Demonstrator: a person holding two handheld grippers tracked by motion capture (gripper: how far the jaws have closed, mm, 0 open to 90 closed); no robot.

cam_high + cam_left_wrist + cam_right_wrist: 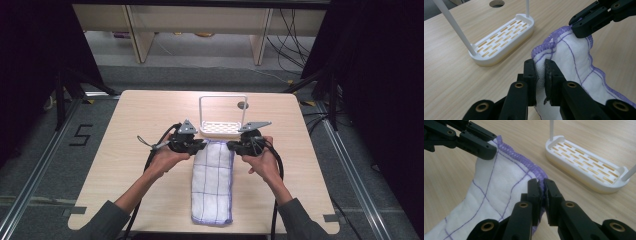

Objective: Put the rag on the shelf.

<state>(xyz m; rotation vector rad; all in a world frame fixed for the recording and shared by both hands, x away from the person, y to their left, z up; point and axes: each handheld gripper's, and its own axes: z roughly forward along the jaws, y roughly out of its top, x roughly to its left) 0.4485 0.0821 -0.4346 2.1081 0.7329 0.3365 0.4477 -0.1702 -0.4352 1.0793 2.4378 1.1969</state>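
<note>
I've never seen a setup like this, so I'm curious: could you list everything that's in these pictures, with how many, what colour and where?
Cloth: one, white with purple grid lines and purple edging, lying lengthwise at the table's middle, its far end lifted.
Rack: one, white, slotted tray with a tall thin frame, just beyond the cloth.
Table: one, light wood, with a round hole near the far edge.
Cables: several, black, on the grey floor behind the table.
Left gripper: one, black, shut on the cloth's far left corner.
Right gripper: one, black, shut on the cloth's far right corner.
Hands and grey sleeves: two, coming in from the near edge.
</note>
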